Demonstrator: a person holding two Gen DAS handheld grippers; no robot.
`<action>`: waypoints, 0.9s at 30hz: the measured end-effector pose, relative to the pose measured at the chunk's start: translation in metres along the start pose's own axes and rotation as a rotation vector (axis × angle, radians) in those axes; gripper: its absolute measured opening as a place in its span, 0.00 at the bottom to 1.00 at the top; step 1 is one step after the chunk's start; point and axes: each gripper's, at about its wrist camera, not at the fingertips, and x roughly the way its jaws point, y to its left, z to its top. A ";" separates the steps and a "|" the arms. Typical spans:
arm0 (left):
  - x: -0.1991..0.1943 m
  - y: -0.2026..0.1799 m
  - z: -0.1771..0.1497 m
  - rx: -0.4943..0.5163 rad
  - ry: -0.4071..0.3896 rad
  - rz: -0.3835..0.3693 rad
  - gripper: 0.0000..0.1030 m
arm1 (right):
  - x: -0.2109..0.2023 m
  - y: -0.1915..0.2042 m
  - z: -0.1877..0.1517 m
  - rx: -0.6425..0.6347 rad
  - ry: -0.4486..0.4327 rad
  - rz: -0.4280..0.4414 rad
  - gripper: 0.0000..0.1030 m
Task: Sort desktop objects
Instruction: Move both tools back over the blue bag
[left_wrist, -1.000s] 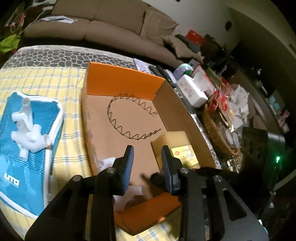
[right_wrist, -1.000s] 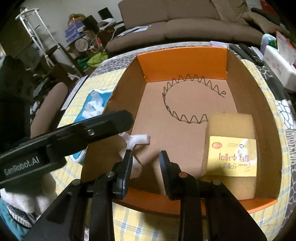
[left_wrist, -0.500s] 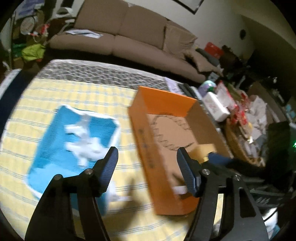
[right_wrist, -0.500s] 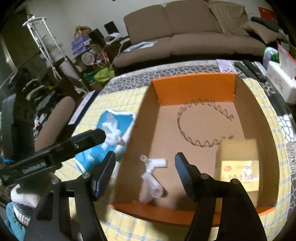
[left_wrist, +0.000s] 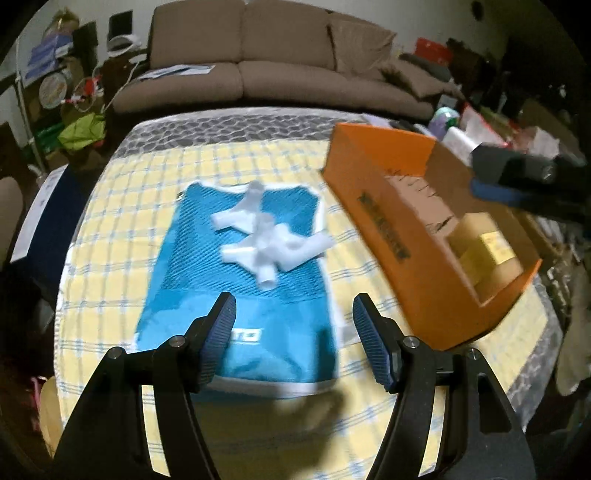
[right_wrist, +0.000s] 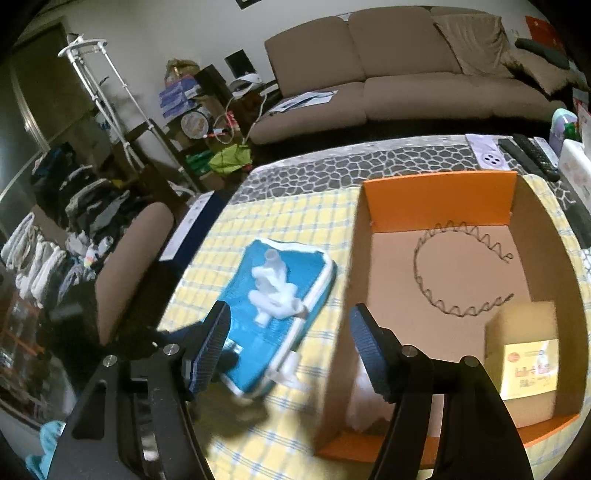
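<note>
The left gripper (left_wrist: 293, 334) is held with jaws wide apart and nothing between them, above the near end of a blue pouch (left_wrist: 207, 280). White pipe fittings (left_wrist: 266, 236) are piled on the far half of the pouch. The pouch is laid on a checked cloth (left_wrist: 118, 236). Just right of the pouch an orange box (right_wrist: 439, 201) is placed, its near corner close to the pouch. The right gripper (right_wrist: 290, 349) is also seen wide open and empty, between pouch and box. In the box a wire hairband (right_wrist: 458, 273) is laid at the far side and a yellow carton (right_wrist: 524, 350) at the near right corner; a white blurred thing (right_wrist: 360, 402), near the box wall closest to the pouch, cannot be identified.
</note>
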 end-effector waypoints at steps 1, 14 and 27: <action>0.001 0.008 0.001 -0.026 0.003 0.001 0.61 | 0.003 0.003 0.001 0.000 0.001 0.002 0.67; 0.001 0.095 0.020 -0.240 -0.018 0.005 0.62 | 0.058 0.037 0.003 -0.071 0.059 -0.039 0.67; -0.004 0.151 0.022 -0.374 -0.033 -0.018 0.62 | 0.135 0.070 -0.015 -0.208 0.135 -0.283 0.68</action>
